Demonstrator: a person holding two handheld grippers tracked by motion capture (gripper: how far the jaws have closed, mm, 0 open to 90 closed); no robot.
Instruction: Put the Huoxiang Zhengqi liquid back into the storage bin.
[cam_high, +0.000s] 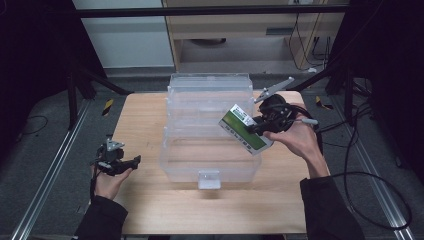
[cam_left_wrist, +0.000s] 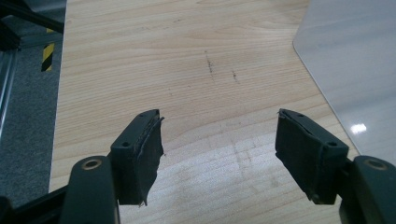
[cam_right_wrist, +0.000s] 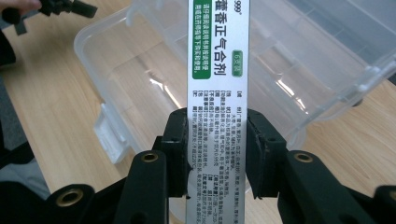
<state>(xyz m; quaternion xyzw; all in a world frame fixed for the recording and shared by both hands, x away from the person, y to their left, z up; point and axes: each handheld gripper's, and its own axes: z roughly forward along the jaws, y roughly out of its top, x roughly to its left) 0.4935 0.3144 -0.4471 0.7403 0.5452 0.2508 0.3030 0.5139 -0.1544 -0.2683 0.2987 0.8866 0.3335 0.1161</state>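
Observation:
A white and green medicine box (cam_high: 243, 128) hangs over the right side of an open clear plastic bin (cam_high: 209, 131), with my right gripper (cam_high: 261, 126) shut on it. In the right gripper view the box (cam_right_wrist: 217, 70) runs up between the two black pads (cam_right_wrist: 176, 144), its printed narrow face toward the camera, above the bin's hollow (cam_right_wrist: 154, 79). My left gripper (cam_high: 131, 161) rests near the table's left side, held by a hand, and stands open. In the left gripper view its jaws (cam_left_wrist: 219, 158) are wide apart over bare wood with nothing between them.
The wooden table (cam_high: 150, 200) carries the bin in its middle; the bin's lid (cam_high: 210, 82) stands up at the back and a latch tab (cam_high: 208, 179) faces the front. Cables (cam_high: 360, 180) trail off the right. The bin's corner (cam_left_wrist: 350, 70) lies right of the left gripper.

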